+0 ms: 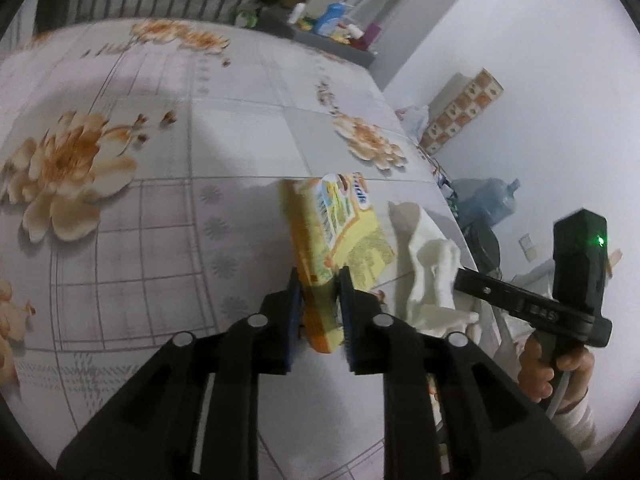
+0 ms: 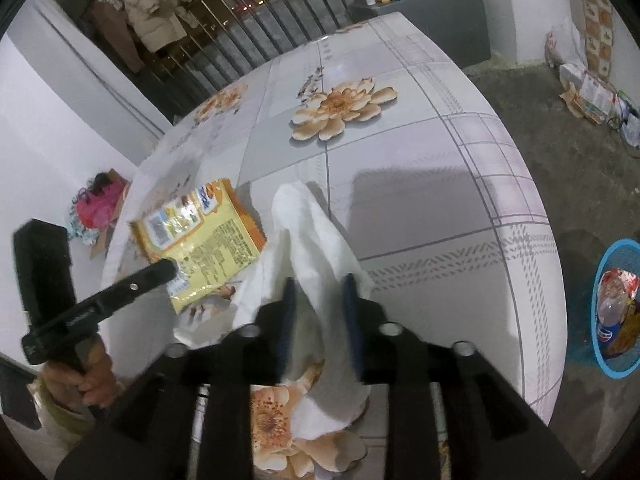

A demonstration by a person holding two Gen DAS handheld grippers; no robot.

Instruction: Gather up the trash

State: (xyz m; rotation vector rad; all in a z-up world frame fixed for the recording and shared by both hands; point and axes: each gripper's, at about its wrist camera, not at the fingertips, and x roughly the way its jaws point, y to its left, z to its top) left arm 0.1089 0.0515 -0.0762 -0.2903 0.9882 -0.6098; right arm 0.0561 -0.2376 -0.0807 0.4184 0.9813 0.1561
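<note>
Gripping a glossy yellow wrapper [image 1: 336, 236], the left gripper [image 1: 318, 292] mirrors the right gripper [image 2: 318, 312], jaws pinching crumpled white tissue [image 2: 316, 248].

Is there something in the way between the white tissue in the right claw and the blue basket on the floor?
Nothing visible: from the white tissue, held over the table, only bare tablecloth and open floor lead to the blue basket.

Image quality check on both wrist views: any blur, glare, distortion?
Left wrist view: heavy fisheye bending of the table, black vignette in the corners, the yellow snack wrapper smeared by motion, the far shelf soft. Right wrist view: same fisheye curve, glare on the wrapper, a hard-edged shadow on the tablecloth behind the white tissue, the blue basket fairly sharp.
</note>
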